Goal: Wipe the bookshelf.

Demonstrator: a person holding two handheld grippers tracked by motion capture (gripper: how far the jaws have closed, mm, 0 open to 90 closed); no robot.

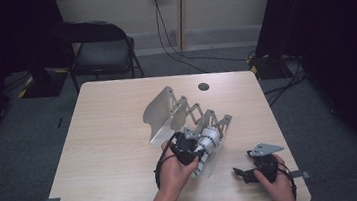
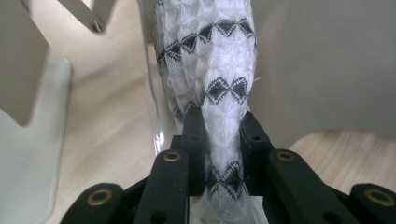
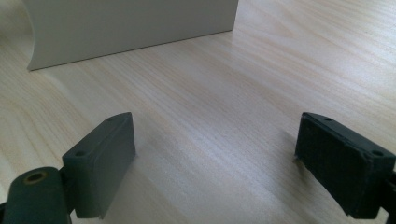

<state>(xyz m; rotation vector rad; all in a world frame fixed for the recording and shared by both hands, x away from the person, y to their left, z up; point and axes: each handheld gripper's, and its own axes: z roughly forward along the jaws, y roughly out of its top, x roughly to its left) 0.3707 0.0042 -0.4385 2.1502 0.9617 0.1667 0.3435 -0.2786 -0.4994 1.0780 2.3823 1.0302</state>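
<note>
High view: the left hand-held gripper [image 1: 198, 151] pinches a white patterned cloth [image 1: 208, 138] at the expandable rack's [image 1: 167, 112] near end, mid-table, not yet seated in a slot. The right hand-held gripper [image 1: 243, 173] rests wide open, empty, near the table's [image 1: 111, 153] near-right corner.

probably a lab: black curtains [image 1: 341, 38]

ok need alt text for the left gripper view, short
The left hand-held gripper is shut on a rolled white cloth with black zigzag bands, which rises straight up between its two black jaws. A pale grey rack stands around it on a light wooden table.
</note>
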